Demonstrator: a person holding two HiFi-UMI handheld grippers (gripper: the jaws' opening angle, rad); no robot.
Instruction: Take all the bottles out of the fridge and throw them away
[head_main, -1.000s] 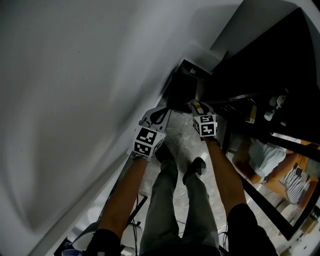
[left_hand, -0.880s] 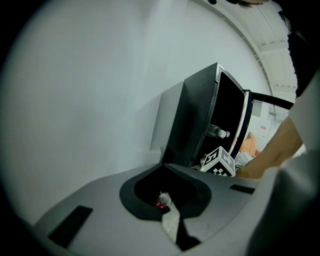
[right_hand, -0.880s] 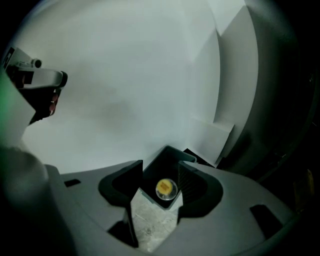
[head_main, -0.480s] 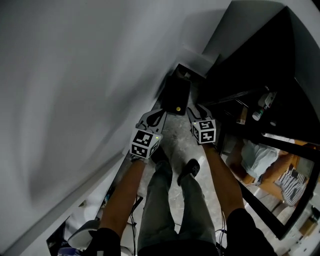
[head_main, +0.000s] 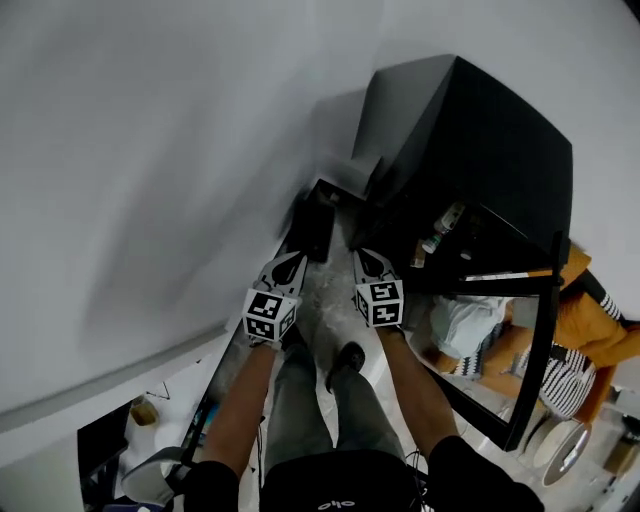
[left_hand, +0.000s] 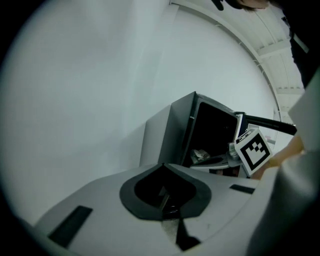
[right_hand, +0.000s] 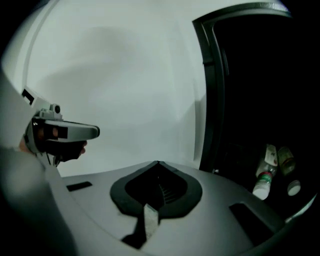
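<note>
The 2 arms are held forward, side by side, angled downward. The left gripper (head_main: 286, 266) and right gripper (head_main: 369, 263) are pressed together, empty. Bottles (right_hand: 263, 179) are seen inside the open fridge (head_main: 470, 130).

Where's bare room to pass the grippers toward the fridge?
Bare floor strip between the shoes and the black bin, bordered by the white wall at left and the open fridge at right. Crowded: the fridge shelf with bottles, and clutter at lower left.

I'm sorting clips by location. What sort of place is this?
Likely a kitchen corner indoors, though little of the room shows: an open dark fridge with bottles inside, and a black bin against a plain white wall.
</note>
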